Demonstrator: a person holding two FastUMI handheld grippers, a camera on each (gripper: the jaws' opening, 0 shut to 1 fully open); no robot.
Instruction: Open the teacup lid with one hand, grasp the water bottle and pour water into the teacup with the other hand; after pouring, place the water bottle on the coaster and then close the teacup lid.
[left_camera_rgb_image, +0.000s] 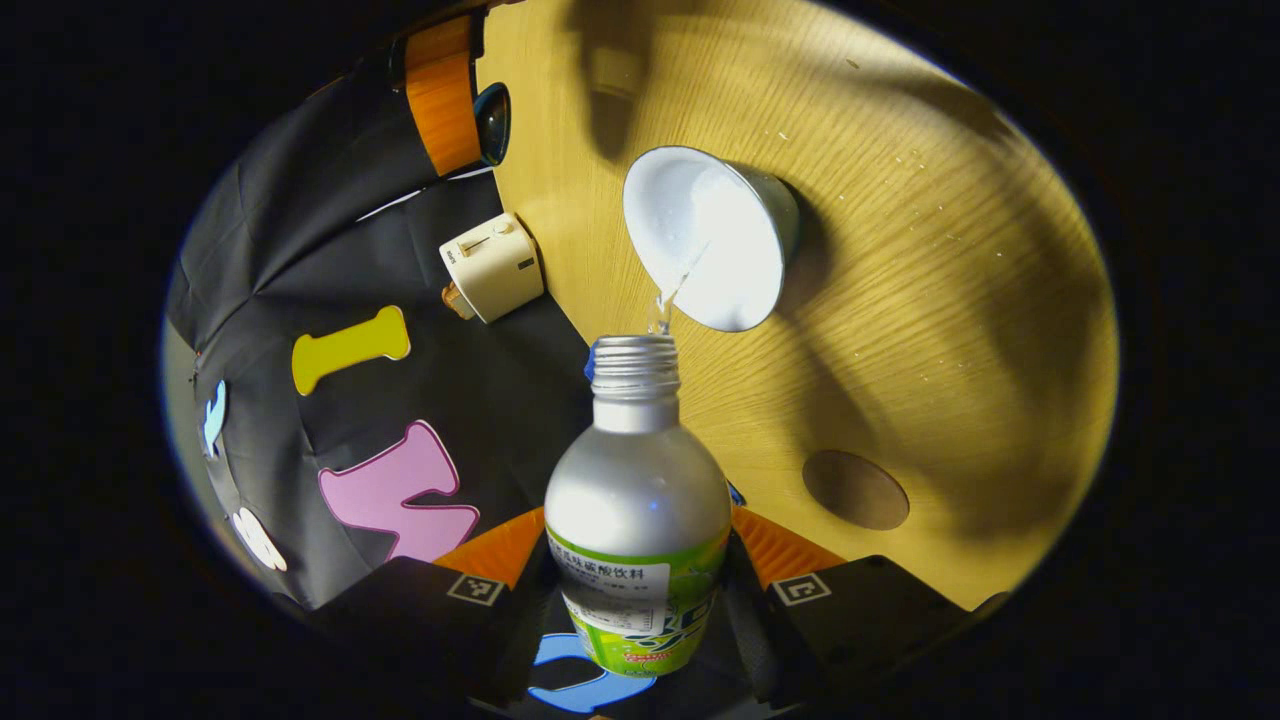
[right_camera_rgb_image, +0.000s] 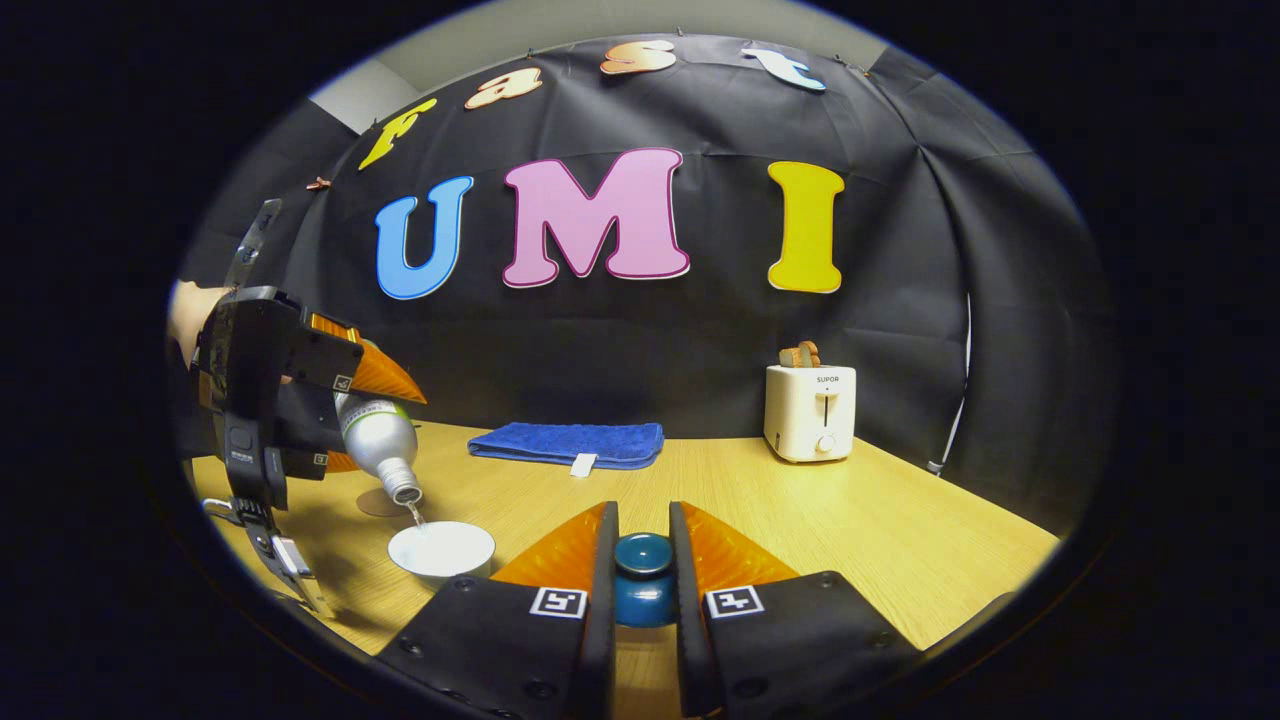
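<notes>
Tilting mouth-down over the teacup (left_camera_rgb_image: 712, 238), the water bottle (left_camera_rgb_image: 637, 530) sits clenched between the left gripper (left_camera_rgb_image: 640, 590) jaws. The right gripper (right_camera_rgb_image: 642, 580) grasps the teacup lid (right_camera_rgb_image: 642, 580) above the table's (right_camera_rgb_image: 880, 530) near edge.

Booth interior | we see a black cloth wall (right_camera_rgb_image: 620, 330) hung behind a light wood-grain table (right_camera_rgb_image: 900, 520) | a grey wall (right_camera_rgb_image: 600, 25) shows above the cloth | a white toaster (right_camera_rgb_image: 810, 412) and a folded blue towel (right_camera_rgb_image: 570, 443) sit near the table's back edge | warm overhead light casts soft shadows.
</notes>
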